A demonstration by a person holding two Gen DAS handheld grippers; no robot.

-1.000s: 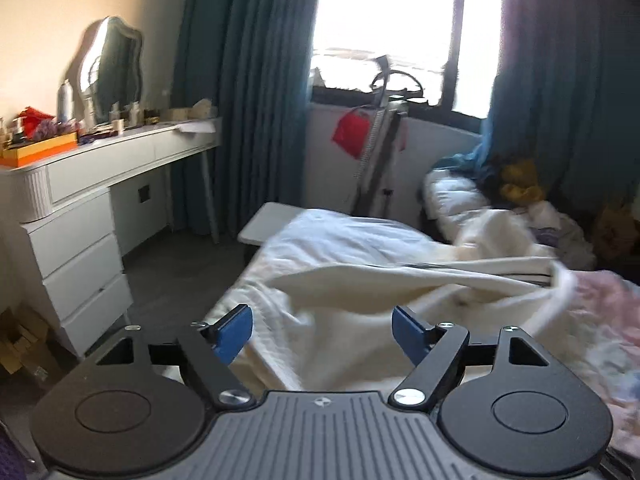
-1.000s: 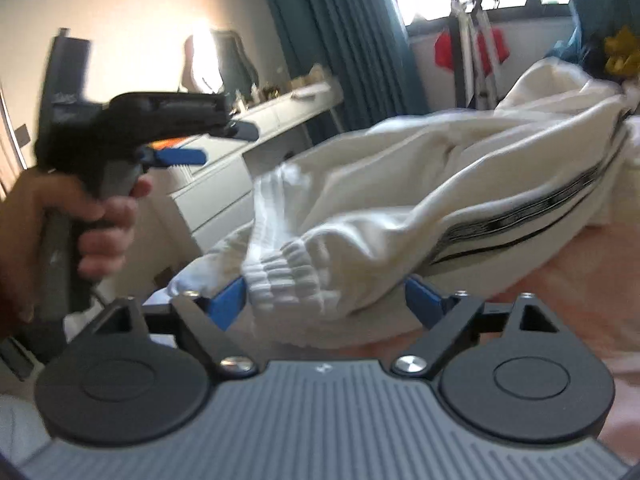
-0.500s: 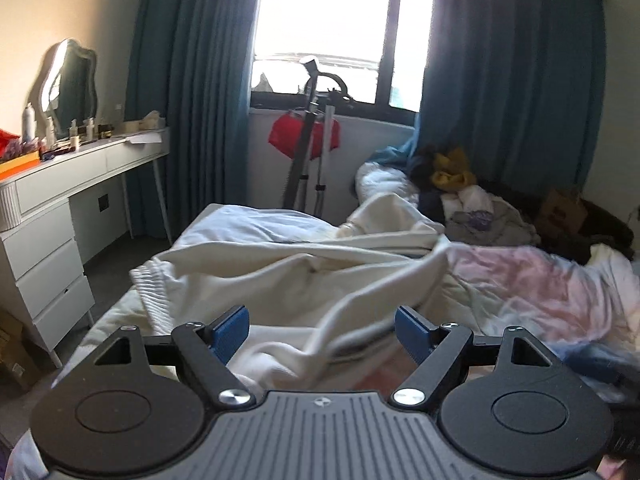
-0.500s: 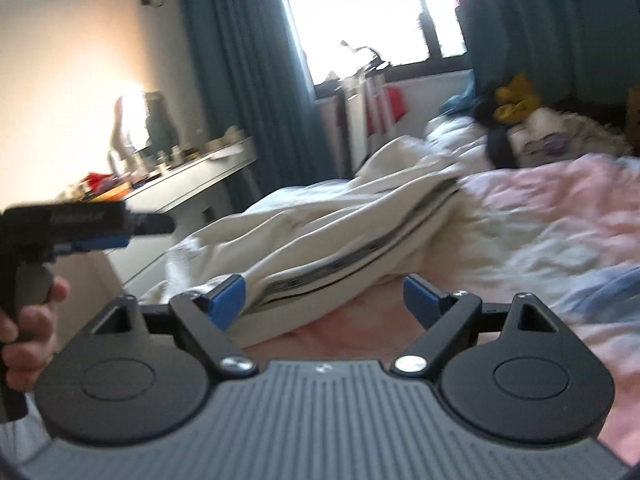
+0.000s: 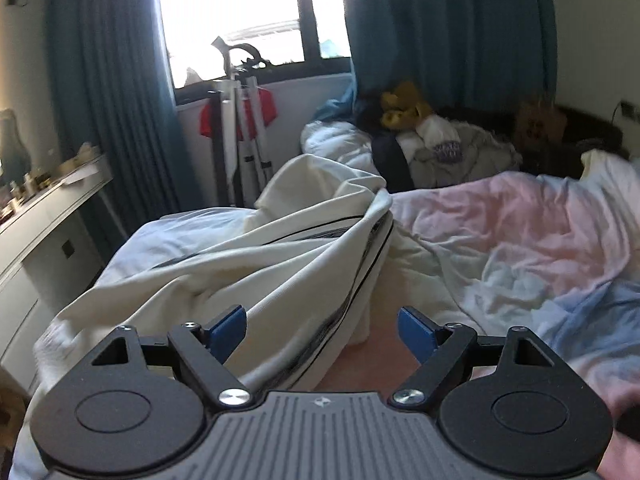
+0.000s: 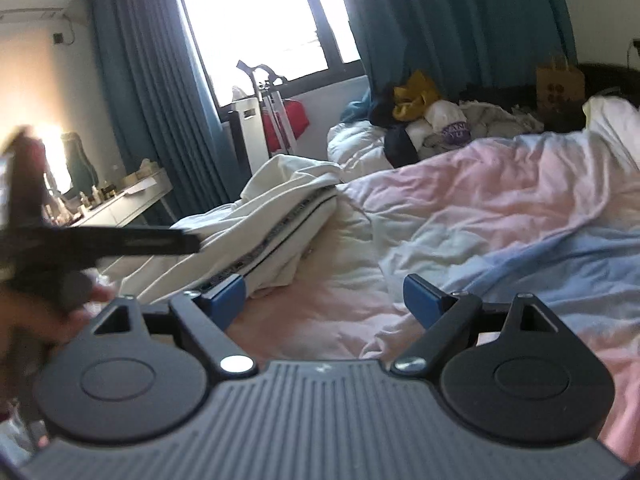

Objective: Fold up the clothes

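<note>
A: Where is the garment?
B: The cream trousers with a dark side stripe lie rumpled on the left side of the bed, running from near to far toward the window

A: And the left gripper?
B: Fingers spread wide, nothing between them. It hovers over the near end of the trousers, whose stripe passes between the blue pads

A: The right gripper?
B: Also wide and empty, above the pink duvet, with the trousers just left of its left pad

A: Anything else?
B: A clothes pile far off, a dresser at left, and the left gripper's body blurred at the left edge of the right view
</note>
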